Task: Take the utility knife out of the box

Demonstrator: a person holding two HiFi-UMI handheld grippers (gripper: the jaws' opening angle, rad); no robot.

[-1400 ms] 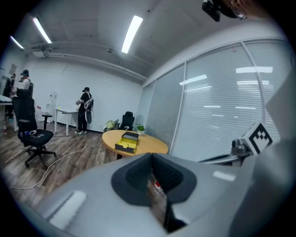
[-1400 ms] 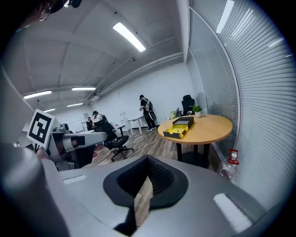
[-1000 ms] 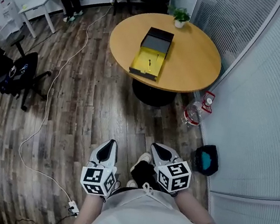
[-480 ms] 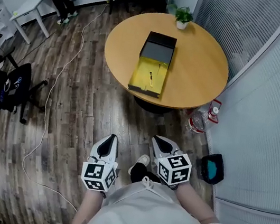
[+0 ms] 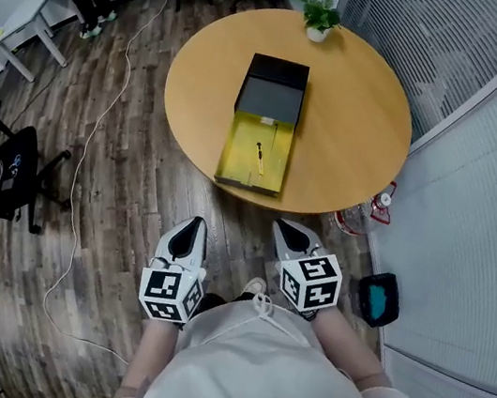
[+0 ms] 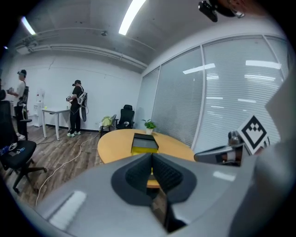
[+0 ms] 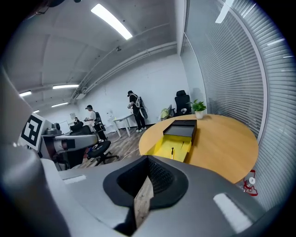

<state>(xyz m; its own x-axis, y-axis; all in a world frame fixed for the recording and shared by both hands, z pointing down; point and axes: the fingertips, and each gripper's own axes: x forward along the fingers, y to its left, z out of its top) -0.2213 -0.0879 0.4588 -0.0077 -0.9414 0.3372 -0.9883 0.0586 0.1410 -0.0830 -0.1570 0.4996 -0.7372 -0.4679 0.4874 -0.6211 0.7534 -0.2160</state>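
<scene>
The left tool (image 5: 189, 233) and right tool (image 5: 292, 236) are seen with jaws together, empty; well ahead of them, the utility knife (image 5: 260, 157) is laid in the open box (image 5: 235, 148) on the tabletop (image 5: 356, 127).

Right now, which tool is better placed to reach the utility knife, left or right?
Right, narrowly: the right tool sits slightly nearer the utility knife in the box than the left tool, and its view shows the knife clearly. Both are shut, short of the table.

A round wooden table (image 5: 355, 136) fills the upper middle of the frame. An open box (image 5: 238, 149), half black, half yellow, lies near its centre. A small potted plant (image 5: 319, 17) stands at its top edge.
</scene>
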